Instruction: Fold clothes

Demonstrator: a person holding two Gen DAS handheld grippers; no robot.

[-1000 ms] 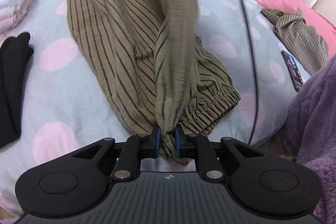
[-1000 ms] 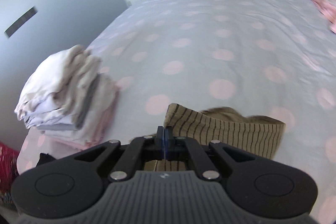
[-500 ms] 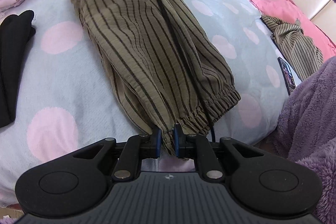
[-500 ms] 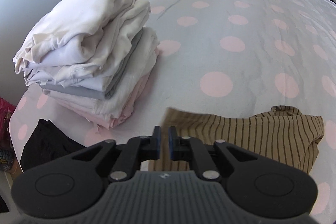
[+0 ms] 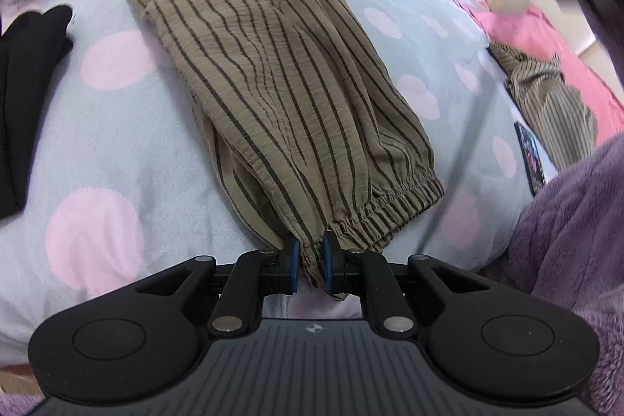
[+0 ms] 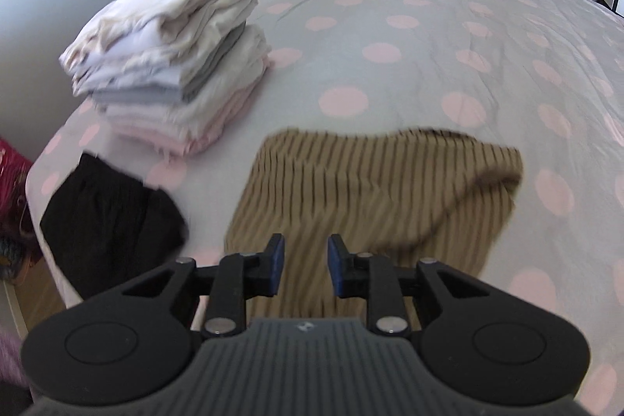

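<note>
Olive striped trousers (image 5: 280, 84) lie folded lengthwise on the polka-dot bed (image 5: 117, 151), elastic cuffs toward me. My left gripper (image 5: 310, 266) is shut on the cuff end at the bed's near edge. In the right wrist view the same trousers (image 6: 370, 193) lie flat, blurred by motion. My right gripper (image 6: 302, 266) is open and empty, above the near edge of the trousers' other end.
A stack of folded white and pink clothes (image 6: 175, 65) stands at the bed's corner, a black garment (image 6: 109, 217) beside it. A second striped garment (image 5: 546, 96) lies on pink fabric (image 5: 546, 38) at right, next to a phone (image 5: 528, 158). My purple sleeve (image 5: 577, 240) is at right.
The right gripper let go of the trousers' far end, opened and pulled back. The lifted leg has dropped flat onto the other. The left gripper keeps hold of the cuff.
</note>
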